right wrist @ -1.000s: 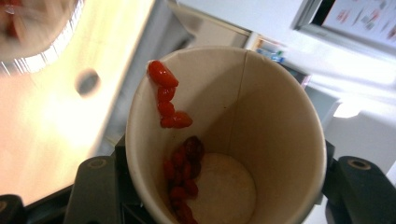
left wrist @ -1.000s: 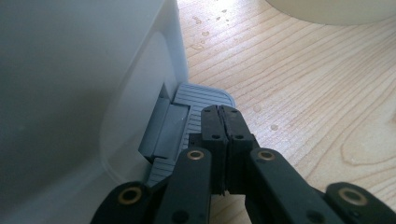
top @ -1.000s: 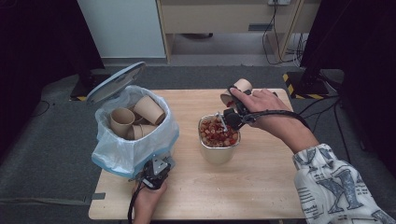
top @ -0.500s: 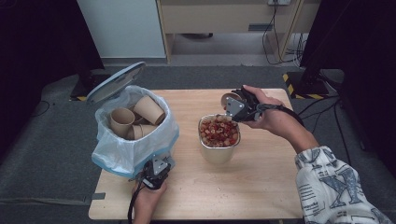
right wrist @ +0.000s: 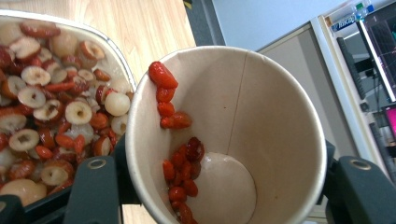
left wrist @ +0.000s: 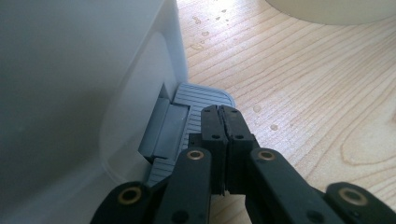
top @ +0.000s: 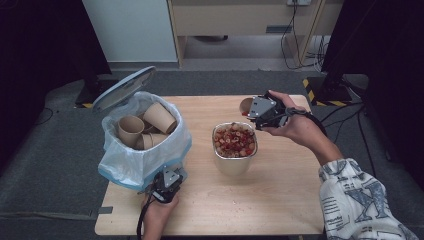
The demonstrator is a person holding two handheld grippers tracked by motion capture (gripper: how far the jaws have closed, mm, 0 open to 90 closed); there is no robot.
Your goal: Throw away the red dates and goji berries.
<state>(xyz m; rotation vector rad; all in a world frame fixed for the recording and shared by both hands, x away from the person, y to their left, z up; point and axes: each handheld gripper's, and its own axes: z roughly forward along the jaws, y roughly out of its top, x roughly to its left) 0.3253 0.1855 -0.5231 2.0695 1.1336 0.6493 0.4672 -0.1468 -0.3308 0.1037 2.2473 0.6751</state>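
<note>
R gripper (top: 257, 111) grips a paper cup (right wrist: 224, 135), jaws on either side of its wall, cup tipped on its side w/ mouth toward the cam. Cup sits just above the far-right edge of the metal bowl (top: 234, 165) mid-table. Red berries (right wrist: 180, 172) cling in a line down the cup's inner wall, a few at the rim right over the bowl. Bowl is full of mixed fruit (top: 234, 141): red bits plus pale sliced rounds.

L gripper (top: 166, 184) is at the near-left table (top: 280, 200) edge, jaws closed together, nothing between them. Tips rest on or just over the bin's grey ribbed pedal (left wrist: 198, 100); contact hard to tell. Bin (top: 142, 150) has a plastic liner, lid (top: 122, 89) up, several empty cups (top: 145, 127) inside. Water drops on wood nr the pedal.
</note>
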